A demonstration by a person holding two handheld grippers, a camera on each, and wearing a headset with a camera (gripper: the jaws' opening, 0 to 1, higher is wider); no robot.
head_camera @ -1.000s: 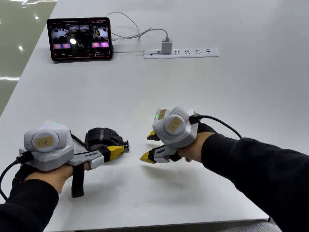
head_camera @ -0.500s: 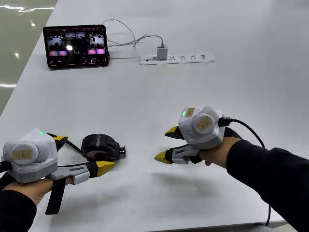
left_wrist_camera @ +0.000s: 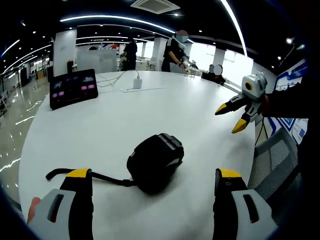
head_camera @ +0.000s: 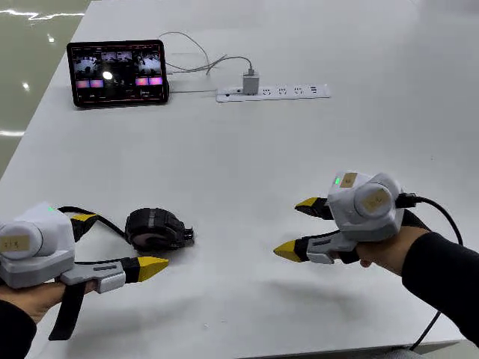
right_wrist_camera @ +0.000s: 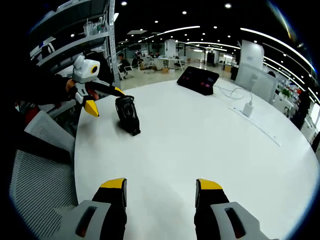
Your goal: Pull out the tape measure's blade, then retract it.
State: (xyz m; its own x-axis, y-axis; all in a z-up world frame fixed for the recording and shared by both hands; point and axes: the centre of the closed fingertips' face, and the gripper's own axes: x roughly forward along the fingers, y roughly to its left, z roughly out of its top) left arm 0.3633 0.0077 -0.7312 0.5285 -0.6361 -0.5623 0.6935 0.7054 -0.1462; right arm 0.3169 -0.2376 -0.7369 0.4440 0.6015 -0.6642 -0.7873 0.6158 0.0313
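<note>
The bench [head_camera: 247, 164] is white and smooth, with a soft, dull shine. The tape measure [head_camera: 153, 228] has a black case that looks like matt rubber or plastic, with ridges on it. Its black strap [head_camera: 66, 314] looks like woven cloth. The left tongs [head_camera: 118, 240] and the right tongs [head_camera: 296, 226] have smooth, pale grey plastic bodies and yellow tips that look like plastic too. The tablet [head_camera: 118, 72] has a glossy glass screen. The power strip [head_camera: 273, 91] is smooth white plastic. The floor [head_camera: 22, 75] past the bench's left edge is very shiny.
</note>
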